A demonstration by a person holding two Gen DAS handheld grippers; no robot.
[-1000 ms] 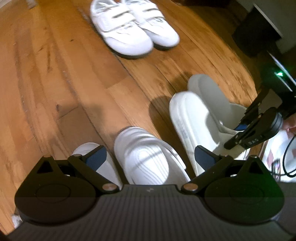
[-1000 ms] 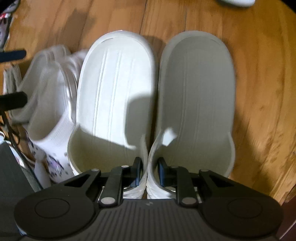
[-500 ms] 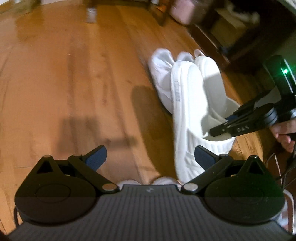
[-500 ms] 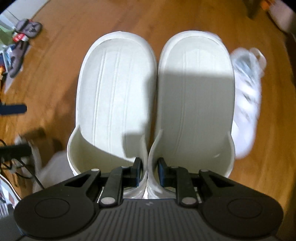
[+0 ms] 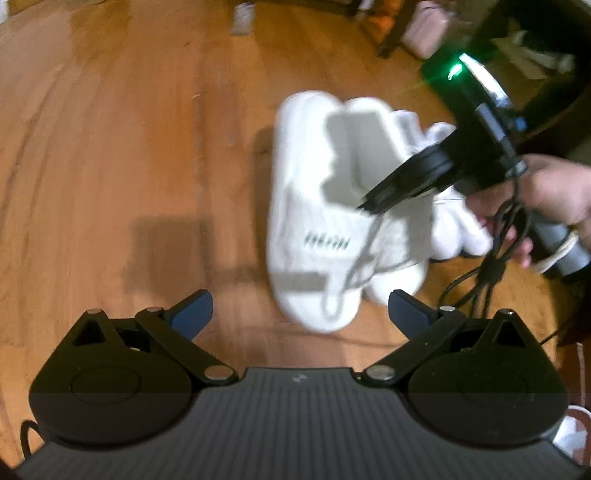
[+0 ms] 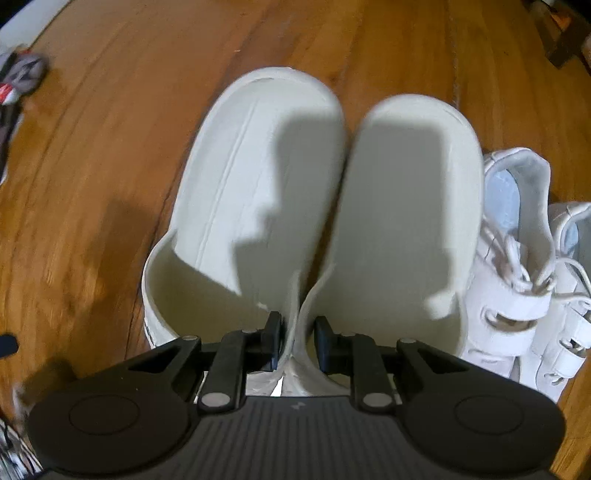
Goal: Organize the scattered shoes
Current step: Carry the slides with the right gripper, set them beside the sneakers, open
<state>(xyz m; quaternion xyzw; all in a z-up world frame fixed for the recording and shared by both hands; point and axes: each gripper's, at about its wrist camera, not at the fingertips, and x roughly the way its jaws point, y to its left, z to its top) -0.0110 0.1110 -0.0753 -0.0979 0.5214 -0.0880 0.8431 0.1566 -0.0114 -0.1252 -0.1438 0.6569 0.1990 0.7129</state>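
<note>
My right gripper [image 6: 297,341] is shut on the pinched inner straps of a pair of white slides [image 6: 266,184], holding both side by side just above the wooden floor. In the left wrist view the white slides [image 5: 321,221] hang from the right gripper [image 5: 373,205], next to a pair of white strap sneakers [image 5: 447,218]. Those sneakers [image 6: 517,266] lie right of the slides in the right wrist view. My left gripper [image 5: 299,310] is open and empty, above bare floor, short of the slides.
Wooden floor [image 5: 110,147] all around. Dark furniture legs and bags [image 5: 406,26] stand at the far right. Grey sandals [image 6: 22,74] lie at the far left in the right wrist view. A cable [image 5: 491,266] hangs under the right hand.
The right gripper has carried the slides away from the earlier spot to beside the white strap sneakers. The left gripper has swung away from the white shoes beneath it and stays open.
</note>
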